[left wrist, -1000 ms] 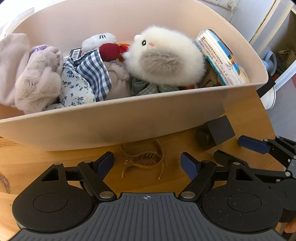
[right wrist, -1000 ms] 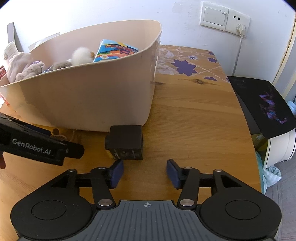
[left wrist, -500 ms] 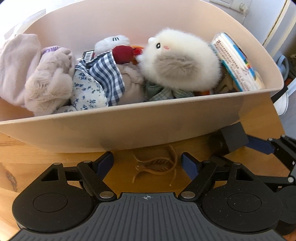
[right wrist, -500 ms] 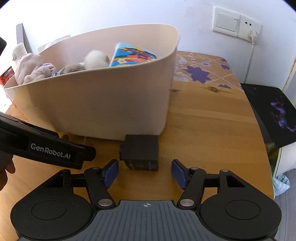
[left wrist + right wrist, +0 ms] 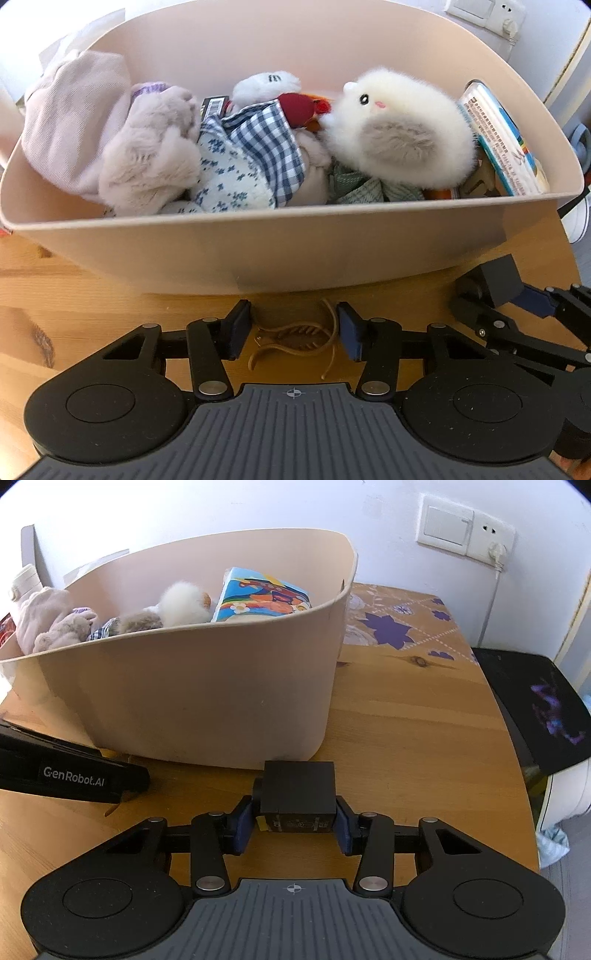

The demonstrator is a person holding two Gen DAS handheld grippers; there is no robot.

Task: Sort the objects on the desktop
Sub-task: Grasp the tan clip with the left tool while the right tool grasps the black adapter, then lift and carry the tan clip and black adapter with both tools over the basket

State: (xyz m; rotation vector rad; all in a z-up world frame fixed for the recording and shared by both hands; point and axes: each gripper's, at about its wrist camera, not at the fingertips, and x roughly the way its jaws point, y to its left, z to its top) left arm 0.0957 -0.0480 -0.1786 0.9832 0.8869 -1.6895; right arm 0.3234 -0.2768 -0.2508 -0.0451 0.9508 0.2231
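From your left wrist view, your left gripper (image 5: 293, 334) points down at the wooden worktop (image 5: 74, 310) just in front of the beige bin (image 5: 295, 254); its jaws are closing, narrow but not yet touching the tan hair clip (image 5: 291, 338) that lies between them on the wood. The bin holds a white fluffy plush (image 5: 399, 136), a grey plush (image 5: 147, 155), checked and flowered cloth (image 5: 258, 147), a white toy marked with an "m" (image 5: 266, 83), a barcode label (image 5: 214, 105) and a picture box (image 5: 502, 140) whose edge print is too small to read. At the right edge your right gripper (image 5: 517, 295) is at the black cube (image 5: 498, 280). From your right wrist view, the right gripper (image 5: 293, 825) has its jaws closing, with the blue pads at both sides of the black cube (image 5: 297, 788), which sits on the worktop (image 5: 406, 738) just beside the bin (image 5: 203, 690); whether they press yet you cannot tell for sure. The left gripper (image 5: 74, 773) at the left reads "GenRobot.AI". The cube's front label is unreadable.
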